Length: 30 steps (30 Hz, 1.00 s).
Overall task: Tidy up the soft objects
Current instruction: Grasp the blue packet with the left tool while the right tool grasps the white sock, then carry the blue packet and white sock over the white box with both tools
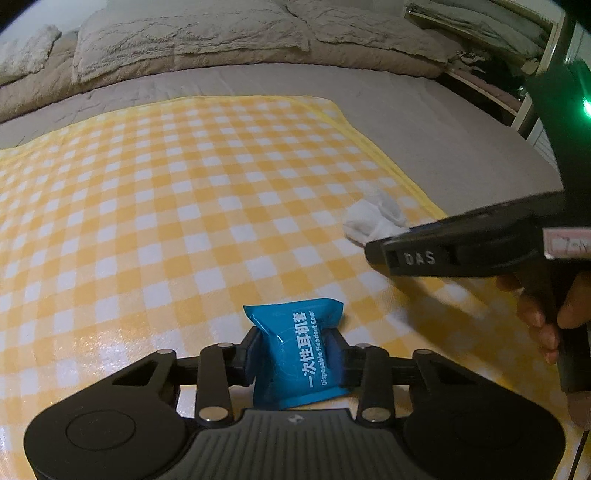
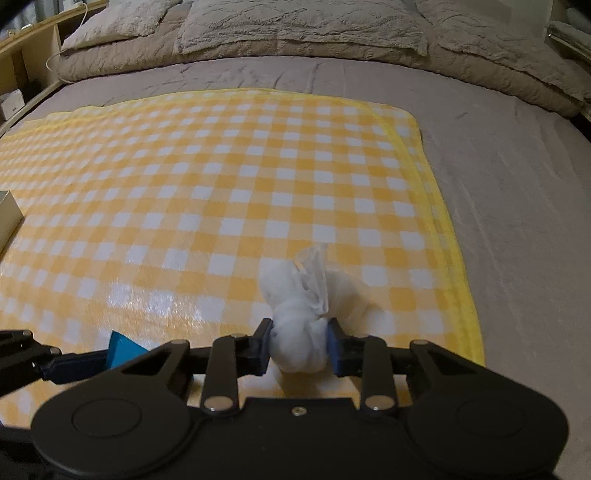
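Holding: blue packet (image 1: 301,356) pinched between both fingers of the left gripper (image 1: 298,354), upright, printed "Disposable Headset Cover"
Packet position: low over the near part of the yellow checked blanket (image 1: 166,192); contact with the cloth cannot be told
Left gripper state: narrowed onto the packet, pads pressed on its two sides
White bundle: crumpled white soft bundle (image 2: 301,332) clamped in the right gripper (image 2: 300,343), loose thin end sticking up and forward
Right gripper state: closed partway, blue pads against both flanks of the bundle
Bundle position: above the blanket's near right portion, close to its yellow border
Relative placing: right gripper (image 1: 373,245) seen to the right of and beyond the packet, apart from it
Container: pale box (image 2: 7,218) at the far left blanket edge, only partly in view; contents not visible
Background: grey bed sheet (image 2: 517,206), beige pillows (image 2: 295,26) at the head
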Each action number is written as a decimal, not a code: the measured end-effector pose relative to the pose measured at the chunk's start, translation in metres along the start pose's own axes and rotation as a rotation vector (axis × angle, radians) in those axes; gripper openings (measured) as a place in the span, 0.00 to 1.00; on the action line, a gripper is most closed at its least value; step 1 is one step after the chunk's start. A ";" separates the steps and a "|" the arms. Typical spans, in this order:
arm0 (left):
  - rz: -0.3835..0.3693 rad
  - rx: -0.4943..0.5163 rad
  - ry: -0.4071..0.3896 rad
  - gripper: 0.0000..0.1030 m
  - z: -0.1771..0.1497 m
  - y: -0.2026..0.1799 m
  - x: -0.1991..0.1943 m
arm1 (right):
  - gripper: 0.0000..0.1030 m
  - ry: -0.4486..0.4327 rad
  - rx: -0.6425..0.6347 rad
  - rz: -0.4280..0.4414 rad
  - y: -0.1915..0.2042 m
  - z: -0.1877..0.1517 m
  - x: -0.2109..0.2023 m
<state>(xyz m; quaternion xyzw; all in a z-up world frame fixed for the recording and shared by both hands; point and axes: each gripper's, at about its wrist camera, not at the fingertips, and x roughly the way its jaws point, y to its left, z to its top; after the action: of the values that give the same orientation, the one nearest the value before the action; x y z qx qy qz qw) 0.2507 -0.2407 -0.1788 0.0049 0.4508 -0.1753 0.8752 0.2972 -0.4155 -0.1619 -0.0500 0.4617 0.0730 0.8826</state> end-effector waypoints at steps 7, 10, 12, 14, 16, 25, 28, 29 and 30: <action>0.012 -0.009 -0.029 0.37 0.001 0.009 -0.021 | 0.29 -0.021 0.022 0.015 -0.001 -0.005 -0.019; 0.017 -0.015 -0.054 0.37 0.006 0.014 -0.035 | 0.29 -0.042 0.036 0.021 0.000 -0.007 -0.031; 0.016 -0.019 -0.074 0.37 0.009 0.019 -0.045 | 0.29 -0.056 0.049 0.026 0.001 -0.006 -0.041; 0.022 -0.026 -0.097 0.37 0.012 0.024 -0.057 | 0.29 -0.076 0.055 0.031 0.004 -0.005 -0.051; 0.030 -0.035 -0.113 0.37 0.014 0.030 -0.069 | 0.29 -0.099 0.060 0.041 0.007 -0.003 -0.061; 0.091 -0.052 -0.198 0.37 0.015 0.065 -0.123 | 0.29 -0.183 0.052 0.076 0.032 0.007 -0.101; 0.108 -0.070 -0.219 0.37 0.015 0.079 -0.141 | 0.29 -0.211 0.045 0.086 0.043 0.009 -0.114; 0.118 -0.071 -0.228 0.37 0.014 0.084 -0.147 | 0.29 -0.219 0.042 0.091 0.047 0.011 -0.118; 0.126 -0.071 -0.238 0.37 0.013 0.087 -0.152 | 0.29 -0.224 0.039 0.096 0.052 0.011 -0.121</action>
<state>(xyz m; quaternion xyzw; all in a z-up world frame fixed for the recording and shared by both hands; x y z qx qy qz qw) 0.2073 -0.1148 -0.0637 -0.0186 0.3487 -0.1033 0.9313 0.2290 -0.3731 -0.0573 -0.0023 0.3632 0.1112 0.9251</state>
